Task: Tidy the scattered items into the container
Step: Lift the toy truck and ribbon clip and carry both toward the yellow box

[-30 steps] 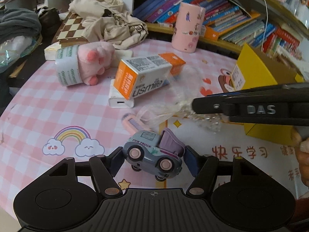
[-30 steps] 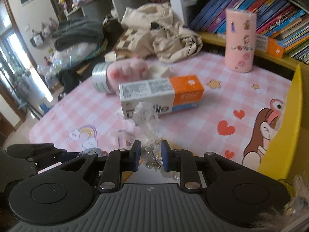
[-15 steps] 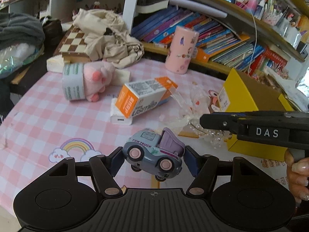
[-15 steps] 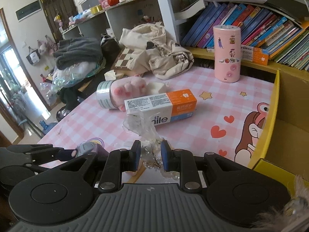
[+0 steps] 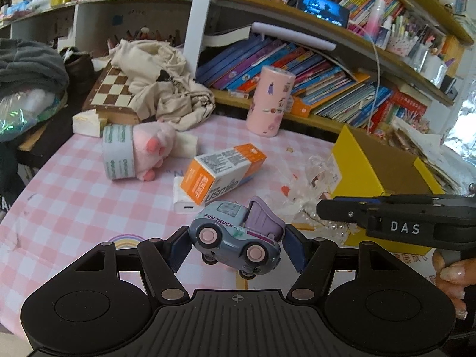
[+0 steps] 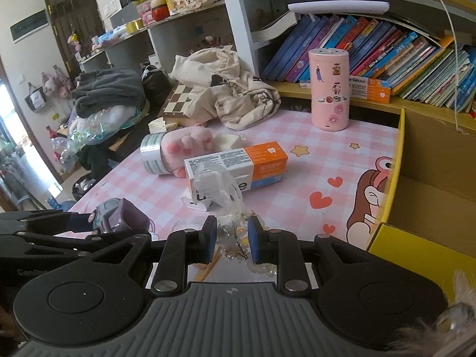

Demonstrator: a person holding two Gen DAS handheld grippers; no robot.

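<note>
Toy truck [image 5: 235, 238]: clamped crosswise in my left gripper [image 5: 236, 245], nose left; right gripper [image 6: 229, 239] pinches plastic bag [image 6: 221, 190].

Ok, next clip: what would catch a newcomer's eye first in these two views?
Probably the toy truck, lifted off the pink checked tablecloth between the jaws of the left gripper. Next, the right gripper, shut on a crinkly clear plastic bag of beads. To the right stands the open yellow box, with an orange-and-white toothpaste box lying mid-table.
</note>
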